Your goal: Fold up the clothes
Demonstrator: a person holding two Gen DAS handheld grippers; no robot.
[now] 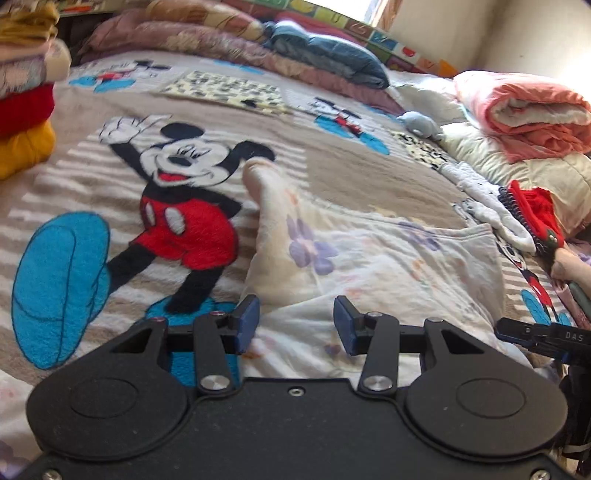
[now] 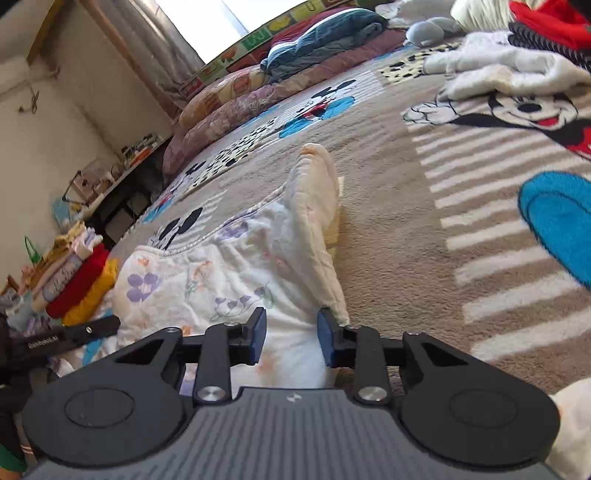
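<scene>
A white garment with purple flowers (image 1: 369,254) lies crumpled on the Mickey Mouse blanket (image 1: 184,199), one cream sleeve (image 1: 266,184) stretched away from me. My left gripper (image 1: 295,325) hovers over the garment's near edge, open, its blue pads apart above the cloth. In the right wrist view the same garment (image 2: 221,273) lies with its sleeve (image 2: 317,192) pointing up the bed. My right gripper (image 2: 291,334) is at the garment's near right corner, pads apart with white cloth in the gap, the right pad against the folded edge. Each gripper shows at the edge of the other's view.
A stack of folded clothes (image 1: 22,122) (image 2: 77,280) stands at the left of the bed. Unfolded white and red clothes (image 1: 487,199) (image 2: 498,66) lie at the right, beside a rolled coral blanket (image 1: 524,110). Pillows (image 1: 192,33) line the far side. A person's hand (image 1: 569,266) shows at right.
</scene>
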